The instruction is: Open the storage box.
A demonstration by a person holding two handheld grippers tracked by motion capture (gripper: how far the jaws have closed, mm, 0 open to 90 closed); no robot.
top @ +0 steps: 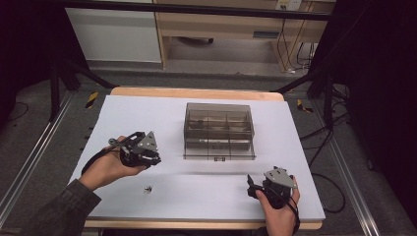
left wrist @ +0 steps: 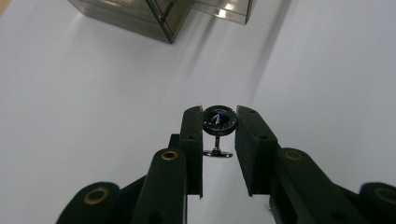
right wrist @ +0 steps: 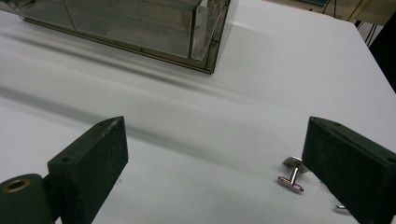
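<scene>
In the left gripper view my left gripper (left wrist: 219, 125) is shut on a round dark-faced cufflink (left wrist: 219, 120), held above the white table with its post and toggle hanging below. In the high view the left gripper (top: 153, 157) hovers left of a smoky transparent box (top: 219, 130). My right gripper (right wrist: 217, 128) stands open low over the table, nothing between its jaws. A second, silver cufflink (right wrist: 293, 173) lies on the table just inside its right jaw. The right gripper (top: 252, 184) sits near the table's front right.
The compartmented box (right wrist: 140, 32) stands at the table's middle, ahead of both grippers; its corner (left wrist: 159, 21) is in the left gripper view. Another small metal piece (top: 147, 189) lies on the white sheet near the front left. Cables run on the floor at the right.
</scene>
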